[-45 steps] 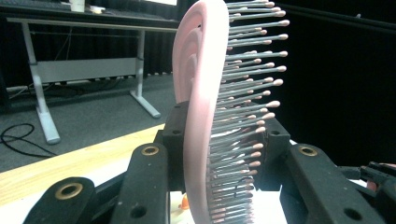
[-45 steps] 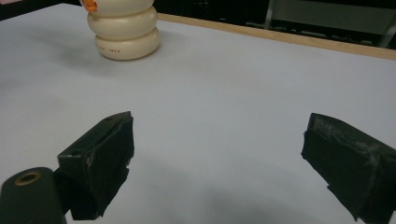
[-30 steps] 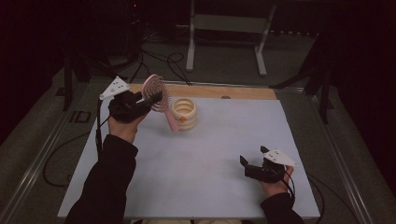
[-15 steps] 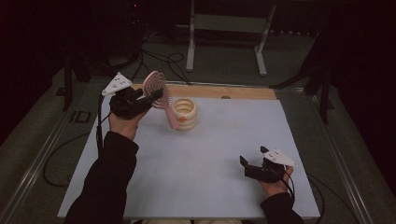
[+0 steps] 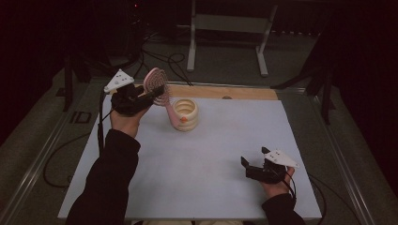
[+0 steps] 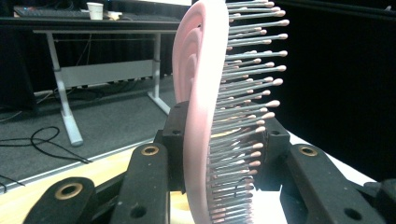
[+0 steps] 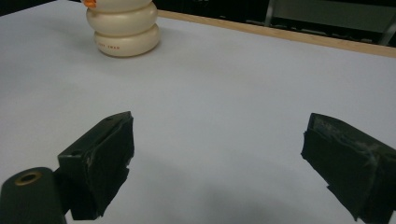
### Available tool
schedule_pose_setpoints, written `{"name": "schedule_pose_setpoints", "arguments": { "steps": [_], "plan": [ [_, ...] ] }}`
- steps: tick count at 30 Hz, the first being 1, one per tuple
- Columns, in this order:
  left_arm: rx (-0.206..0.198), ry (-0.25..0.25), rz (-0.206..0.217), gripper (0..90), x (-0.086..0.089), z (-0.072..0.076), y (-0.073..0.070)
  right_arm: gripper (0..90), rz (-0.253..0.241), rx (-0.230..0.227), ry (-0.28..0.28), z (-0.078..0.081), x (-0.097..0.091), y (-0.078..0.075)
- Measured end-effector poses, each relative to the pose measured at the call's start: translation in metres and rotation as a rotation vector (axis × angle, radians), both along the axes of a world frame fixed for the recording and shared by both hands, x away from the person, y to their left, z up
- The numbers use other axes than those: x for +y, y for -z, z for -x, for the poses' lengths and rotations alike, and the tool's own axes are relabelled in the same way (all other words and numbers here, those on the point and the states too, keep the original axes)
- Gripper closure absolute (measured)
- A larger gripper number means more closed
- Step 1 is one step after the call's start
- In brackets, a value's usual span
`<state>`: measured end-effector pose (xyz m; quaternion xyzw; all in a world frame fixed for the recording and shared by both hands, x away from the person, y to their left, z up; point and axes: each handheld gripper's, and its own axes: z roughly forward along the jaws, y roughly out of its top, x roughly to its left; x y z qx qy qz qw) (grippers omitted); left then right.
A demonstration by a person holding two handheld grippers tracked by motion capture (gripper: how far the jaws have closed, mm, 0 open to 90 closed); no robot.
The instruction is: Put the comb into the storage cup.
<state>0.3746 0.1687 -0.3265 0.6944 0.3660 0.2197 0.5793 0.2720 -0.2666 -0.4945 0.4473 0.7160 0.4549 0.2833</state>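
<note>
A pink hairbrush (image 5: pixel 157 83) with metal bristles is clamped by its head in my left gripper (image 5: pixel 149 93), raised over the table's far left. In the left gripper view the brush (image 6: pixel 201 93) stands on edge between the jaws, bristles pointing right, with my left gripper (image 6: pixel 219 154) shut on it. Its handle slants down beside a cream ringed holder (image 5: pixel 186 112), which has an orange spot on it. The holder (image 7: pixel 125 28) stands far off in the right gripper view. My right gripper (image 5: pixel 248 166) rests low near the front right, jaws open, with nothing between them (image 7: pixel 219 158).
A pale grey mat (image 5: pixel 211 154) covers the table, with a wooden strip (image 5: pixel 225 92) along its far edge. Behind the table stand a white metal frame (image 5: pixel 225 33) and loose cables (image 5: pixel 164 58) on the floor.
My left gripper with the brush has drifted slightly upward and away. The right gripper has stayed in place.
</note>
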Motion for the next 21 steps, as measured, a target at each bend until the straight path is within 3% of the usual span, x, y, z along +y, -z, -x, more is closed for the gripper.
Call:
{"name": "schedule_pose_setpoints", "arguments": {
  "steps": [21],
  "plan": [
    [0.001,-0.032,-0.031,65.2,-0.0065,-0.0095,-0.0039,8.9,0.001,0.001,0.0,0.0003,0.0007,0.0002]
  ]
}}
